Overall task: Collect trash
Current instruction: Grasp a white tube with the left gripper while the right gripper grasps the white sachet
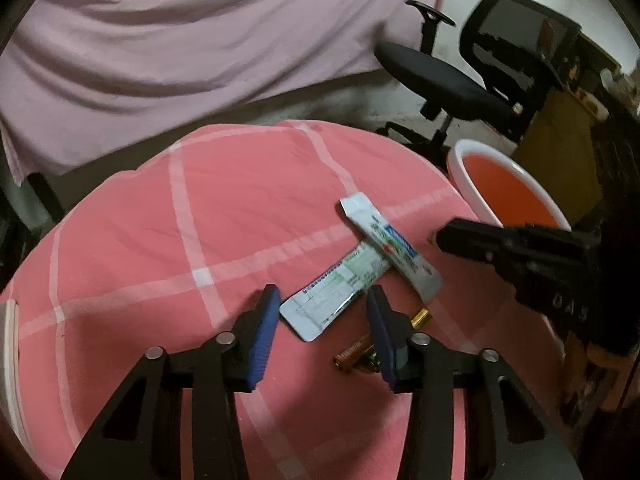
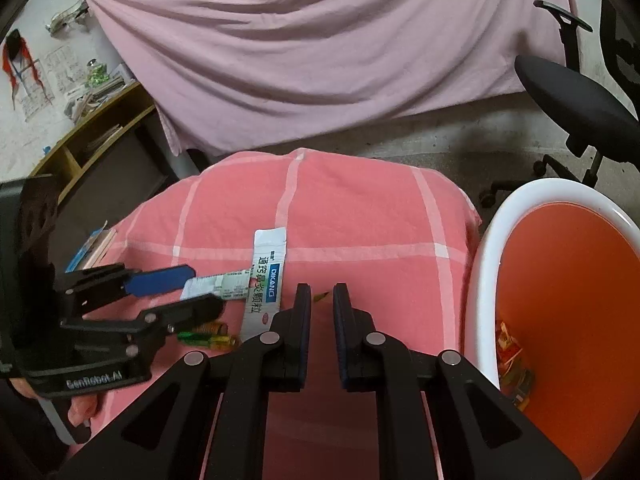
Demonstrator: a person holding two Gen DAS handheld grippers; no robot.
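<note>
Meanwhile, the left gripper (image 1: 322, 312) hangs open over two crossed sachets (image 1: 372, 256) near the surface's (image 1: 160, 220) right edge, beside the bin (image 2: 486, 280). Flat, light and slippery, they look best pinched at an end; the right gripper (image 2: 322, 300) is nearly closed, empty.

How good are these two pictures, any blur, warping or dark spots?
Left wrist view: dim light; the right hand-held gripper and the office chair are smeared by motion, the sachets fairly sharp. Right wrist view: steadier, print on the sachet readable. Both: strong fisheye bulge in the pink cloth, black corners.
</note>
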